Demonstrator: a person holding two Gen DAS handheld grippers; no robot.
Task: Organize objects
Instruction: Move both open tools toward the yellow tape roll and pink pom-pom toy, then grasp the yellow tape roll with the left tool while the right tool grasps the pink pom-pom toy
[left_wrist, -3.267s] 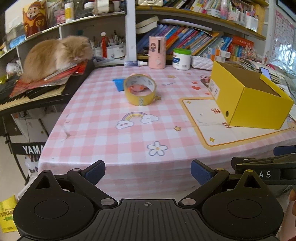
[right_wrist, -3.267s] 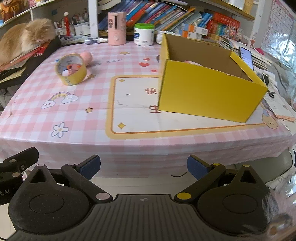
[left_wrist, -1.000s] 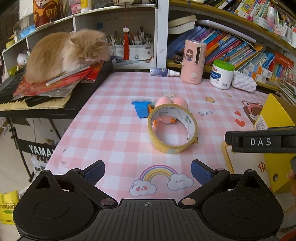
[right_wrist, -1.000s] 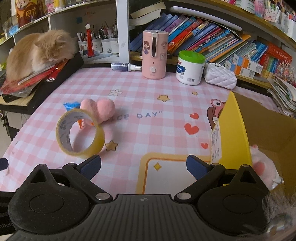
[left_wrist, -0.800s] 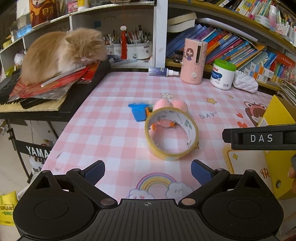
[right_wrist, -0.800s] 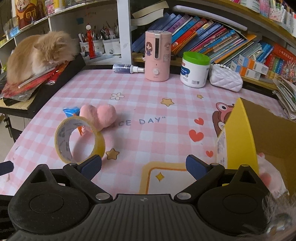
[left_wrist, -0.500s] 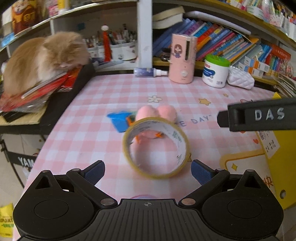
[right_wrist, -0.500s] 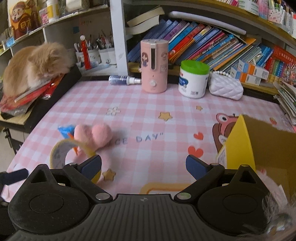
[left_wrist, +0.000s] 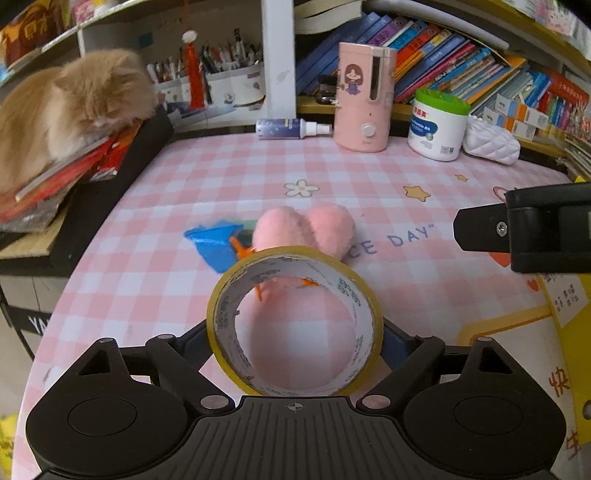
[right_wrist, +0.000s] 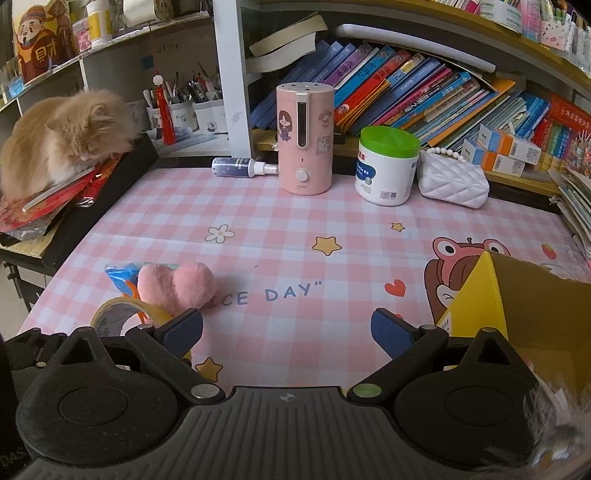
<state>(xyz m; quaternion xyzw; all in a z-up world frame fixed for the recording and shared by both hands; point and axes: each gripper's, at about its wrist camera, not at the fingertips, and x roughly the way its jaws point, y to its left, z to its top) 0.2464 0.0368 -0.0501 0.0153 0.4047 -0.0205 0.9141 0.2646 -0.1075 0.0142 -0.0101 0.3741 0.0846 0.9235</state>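
Note:
A yellow tape roll (left_wrist: 229, 321) stands on edge on the pink checked tablecloth (left_wrist: 184, 177). It sits between the fingers of my left gripper (left_wrist: 295, 339), whose jaws are closing around it; the pads are hidden behind the roll. Just beyond lie a pink plush toy (left_wrist: 306, 230) and a blue packet (left_wrist: 214, 240). My right gripper (right_wrist: 288, 328) is open and empty, hovering right of the plush toy (right_wrist: 177, 286) and tape roll (right_wrist: 110, 314). Its black body (left_wrist: 524, 229) shows at the right in the left wrist view. A yellow cardboard box (right_wrist: 476, 295) stands open at the right.
An orange cat (left_wrist: 66, 107) lies on a pile of papers at the left edge. Along the back stand a spray bottle (left_wrist: 291, 128), a pink humidifier (left_wrist: 364, 96), a green-lidded white jar (left_wrist: 437, 125) and a white quilted pouch (left_wrist: 491, 140), with bookshelves behind.
My left gripper has moved forward and down onto the tape roll, which now fills the gap between its fingers. The right gripper has advanced a little over the table.

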